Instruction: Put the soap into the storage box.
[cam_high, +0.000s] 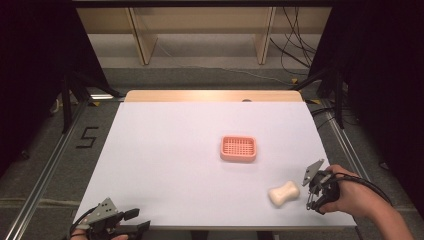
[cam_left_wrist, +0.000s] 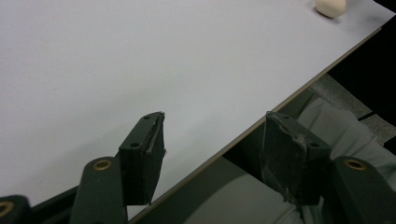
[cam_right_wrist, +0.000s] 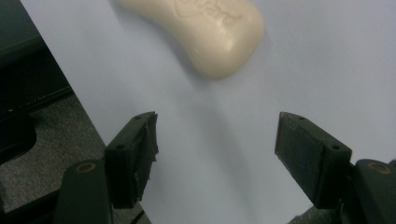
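On the white table (cam_high: 165, 165), the cream waisted soap bar (cam_high: 284, 193) lies lower right of the pink slatted plastic soap dish (cam_high: 238, 149), centre-right.

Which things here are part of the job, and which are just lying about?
In the job: bar of soap, lying just ahead of the open right gripper; pink soap dish, empty.

Lying about: wooden shelf frame and cables behind the table; left gripper, open and idle at the near edge.

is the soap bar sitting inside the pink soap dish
No, the soap bar lies on the bare white table, apart from the pink soap dish, which holds nothing.
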